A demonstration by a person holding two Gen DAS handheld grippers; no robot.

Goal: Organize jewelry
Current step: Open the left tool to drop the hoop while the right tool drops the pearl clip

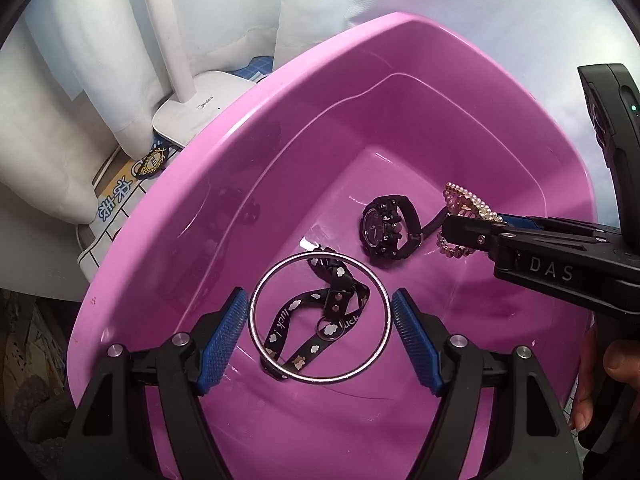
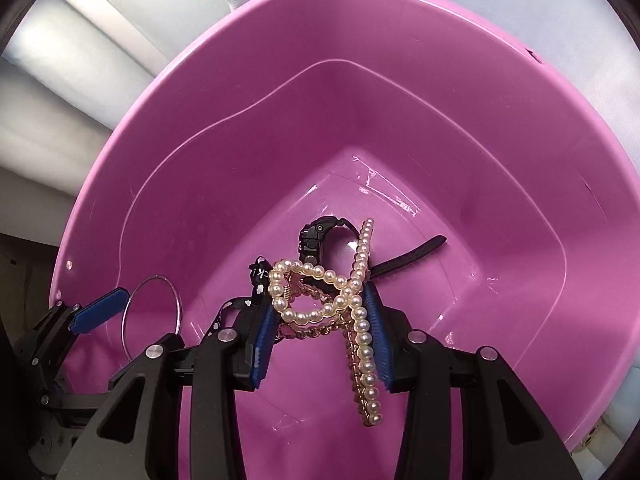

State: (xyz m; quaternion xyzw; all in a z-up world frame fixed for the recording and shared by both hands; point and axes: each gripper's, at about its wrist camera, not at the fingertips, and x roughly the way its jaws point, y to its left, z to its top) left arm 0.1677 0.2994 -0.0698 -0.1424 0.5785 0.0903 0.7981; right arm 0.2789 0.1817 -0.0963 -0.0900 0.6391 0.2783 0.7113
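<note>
A pearl hair claw [image 2: 340,304] sits at lower centre of the right wrist view, clamped between the right gripper's [image 2: 320,336] blue pads above the floor of the pink basin [image 2: 400,92]. Behind it lies a black watch [image 1: 386,226]. Lower centre of the left wrist view, the left gripper [image 1: 320,332] has its jaws apart around a silver bangle [image 1: 320,316], over a black strap [image 1: 320,320]. A white lamp base [image 1: 196,112] stands upper left.
</note>
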